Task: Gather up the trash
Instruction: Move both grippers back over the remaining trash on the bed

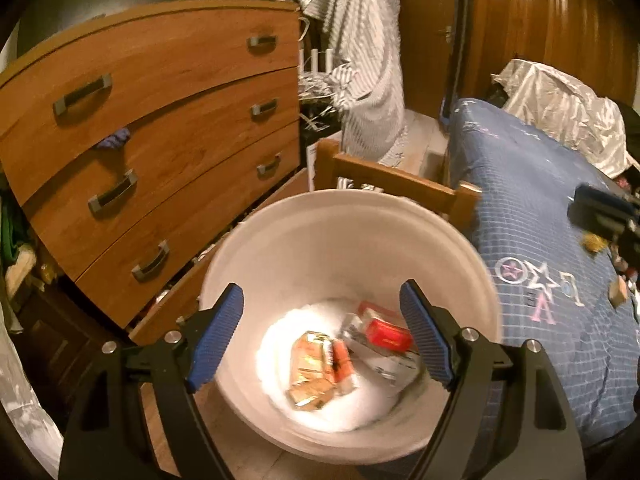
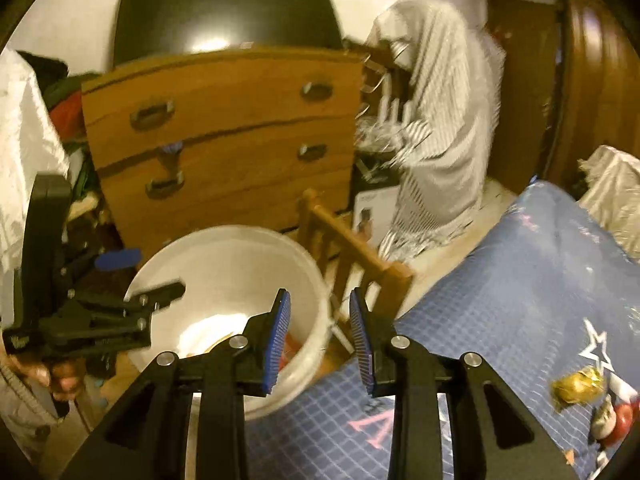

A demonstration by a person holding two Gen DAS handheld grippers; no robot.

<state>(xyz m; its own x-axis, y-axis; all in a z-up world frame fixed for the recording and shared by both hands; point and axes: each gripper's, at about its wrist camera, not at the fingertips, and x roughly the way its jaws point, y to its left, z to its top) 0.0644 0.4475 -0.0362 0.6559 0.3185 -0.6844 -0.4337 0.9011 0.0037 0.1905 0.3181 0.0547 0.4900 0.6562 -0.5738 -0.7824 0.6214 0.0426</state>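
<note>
Below left hand-held gripper [image 1: 322,338], jaws wide and empty, white bucket [image 1: 304,216] holds dropped wrappers [image 1: 316,372]; right hand-held gripper [image 2: 320,344], part-open, empty, faces bed [image 2: 520,280] litter.

One bucket [image 1: 352,232], one dresser [image 1: 160,128] with three shut drawers, one bed [image 1: 540,208], two grippers.

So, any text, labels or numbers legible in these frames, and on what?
"A": pink letter on the blue bedspread, beside a white star.
Red packet in the white bucket: print too blurred to read.
White box on the floor: print too small.
Nothing else legible.
</note>
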